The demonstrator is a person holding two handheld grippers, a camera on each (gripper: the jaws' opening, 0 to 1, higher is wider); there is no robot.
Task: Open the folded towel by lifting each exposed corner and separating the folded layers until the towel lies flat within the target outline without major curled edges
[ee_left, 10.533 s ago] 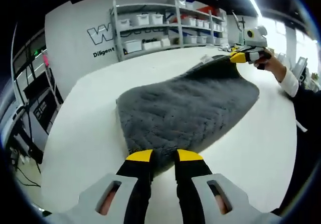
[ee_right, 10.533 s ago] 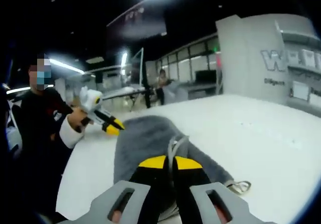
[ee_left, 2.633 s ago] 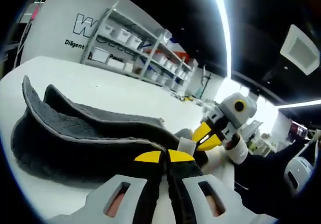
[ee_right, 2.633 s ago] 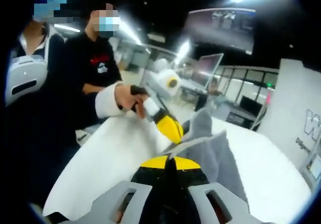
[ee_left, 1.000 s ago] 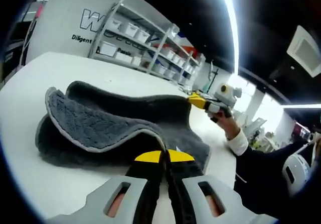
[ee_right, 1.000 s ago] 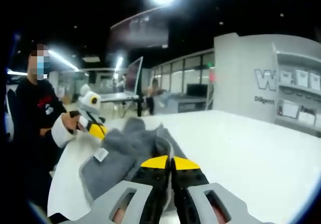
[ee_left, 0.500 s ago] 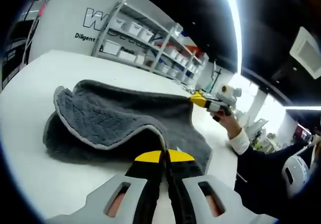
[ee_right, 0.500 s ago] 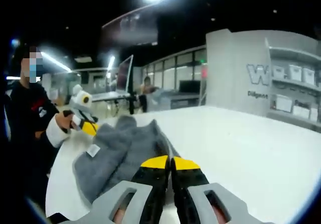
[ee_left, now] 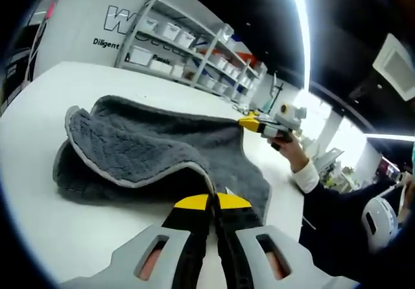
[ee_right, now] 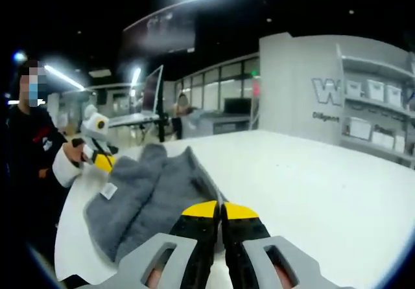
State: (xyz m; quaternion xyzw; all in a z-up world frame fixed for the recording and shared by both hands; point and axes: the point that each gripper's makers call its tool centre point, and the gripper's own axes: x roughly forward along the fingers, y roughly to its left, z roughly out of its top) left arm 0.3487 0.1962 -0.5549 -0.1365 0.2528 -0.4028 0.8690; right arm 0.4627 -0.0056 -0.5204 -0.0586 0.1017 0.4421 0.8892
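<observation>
both grippers are on the grey towel now, one at each end, the cloth lying on the white table ahead of both sets of jaws. the left gripper has its jaws pressed together on the pale-edged corner of the upper layer, and from those tips the flap arches up and away to the left, folded back over the layer beneath. the right gripper has its jaws closed too, nipped on the towel's edge, the cloth running off ahead and left of them toward the other gripper. to do this well, i'd say, the two hands want to draw apart and carry that lifted layer right over, keeping the cloth lightly taut and low so the hem lands flat instead of rolling under; let go only once the corner is down. a white care label sits on the rumpled part, left of the right jaws. hard to make out: any target outline on the table, i can't find one. the fold beneath the raised flap is in shadow, so how many layers remain there i can't tell. how much cloth each pair of tips really has is hidden by the tips themselves.
</observation>
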